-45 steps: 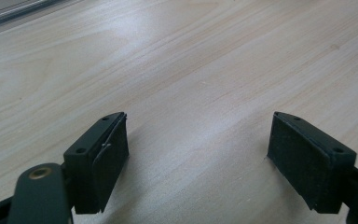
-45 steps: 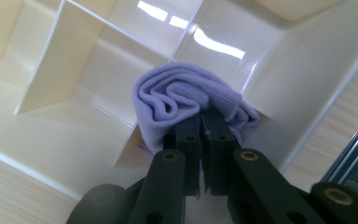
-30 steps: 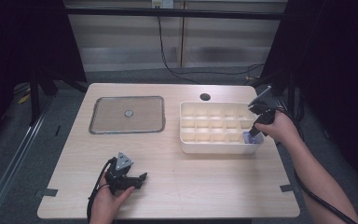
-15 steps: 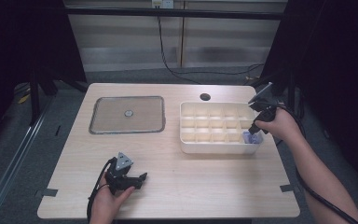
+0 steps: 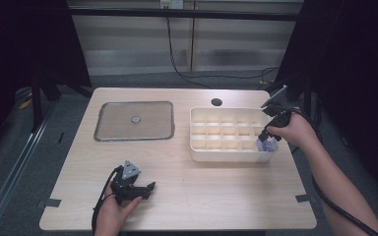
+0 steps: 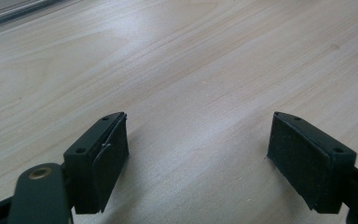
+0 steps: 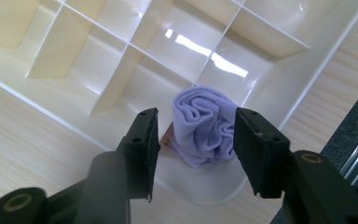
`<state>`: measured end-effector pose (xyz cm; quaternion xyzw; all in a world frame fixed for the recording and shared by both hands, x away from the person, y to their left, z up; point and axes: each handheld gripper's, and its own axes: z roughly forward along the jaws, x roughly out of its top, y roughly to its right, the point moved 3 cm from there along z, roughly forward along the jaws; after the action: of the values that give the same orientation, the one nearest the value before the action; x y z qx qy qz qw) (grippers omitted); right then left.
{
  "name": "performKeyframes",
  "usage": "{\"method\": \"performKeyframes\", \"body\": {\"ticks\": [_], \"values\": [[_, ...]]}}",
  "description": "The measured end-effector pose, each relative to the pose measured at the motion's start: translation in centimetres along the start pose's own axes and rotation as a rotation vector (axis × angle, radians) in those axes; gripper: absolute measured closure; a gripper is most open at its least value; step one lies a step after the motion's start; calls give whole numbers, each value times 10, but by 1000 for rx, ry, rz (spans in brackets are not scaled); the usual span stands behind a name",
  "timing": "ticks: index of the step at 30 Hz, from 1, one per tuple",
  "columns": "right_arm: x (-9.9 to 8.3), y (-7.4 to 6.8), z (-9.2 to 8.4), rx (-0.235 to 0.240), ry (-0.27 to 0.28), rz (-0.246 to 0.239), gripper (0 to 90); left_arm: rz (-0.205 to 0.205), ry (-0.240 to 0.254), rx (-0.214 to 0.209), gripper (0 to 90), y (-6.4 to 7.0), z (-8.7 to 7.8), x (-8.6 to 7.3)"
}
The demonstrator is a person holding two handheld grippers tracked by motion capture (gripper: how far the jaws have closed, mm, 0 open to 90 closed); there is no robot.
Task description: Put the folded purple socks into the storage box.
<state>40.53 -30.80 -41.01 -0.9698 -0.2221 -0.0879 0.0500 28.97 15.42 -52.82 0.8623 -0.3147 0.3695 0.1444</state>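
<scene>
One rolled lilac cloth (image 7: 203, 133), lodged in the near right corner cell of the cream divider tray (image 5: 226, 155). Placement judged done; withdrawal remains. Right gripper (image 7: 196, 140): jaws just opening, straddling the cloth, pads clear. Left gripper (image 5: 145, 189): open, idle on table (image 5: 216, 196). High view adds grey lid (image 5: 134, 121).

Table (image 5: 187, 196): pale wood, set on the grey floor (image 5: 10, 162).
Behind table: light panelled wall (image 5: 177, 49), crossed by a hanging black cable (image 5: 174, 59).
Flanks: darkness.
</scene>
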Motion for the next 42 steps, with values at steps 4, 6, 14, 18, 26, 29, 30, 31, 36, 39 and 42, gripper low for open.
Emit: {"method": "performKeyframes", "body": {"ticks": [4,6,14,18,26,29,30,31,36,39,42], "values": [[0,-3,-1,2,0,2,464,0,0,0,197,0,0,0],[1,-5,-2,11,10,-1,432,0,0,0,197,0,0,0],[-1,-14,-3,16,14,-28,375,0,0,0,197,0,0,0],[-3,-16,-7,21,20,-33,364,0,0,0,197,0,0,0],[-6,-22,-11,23,33,-59,349,0,0,-1,197,0,0,0],[-7,-26,-14,34,32,-63,348,0,0,0,197,0,0,0],[-7,-27,-14,36,33,-75,346,0,0,-1,197,0,0,0],[-8,-28,-15,39,34,-78,340,0,0,-1,197,0,0,0],[-12,-33,-16,60,49,-93,334,0,0,-1,197,0,0,0],[-15,-36,-17,64,56,-111,333,2,0,0,197,0,0,0],[-18,-40,-19,68,59,-121,332,0,0,-1,197,0,0,0]]}}
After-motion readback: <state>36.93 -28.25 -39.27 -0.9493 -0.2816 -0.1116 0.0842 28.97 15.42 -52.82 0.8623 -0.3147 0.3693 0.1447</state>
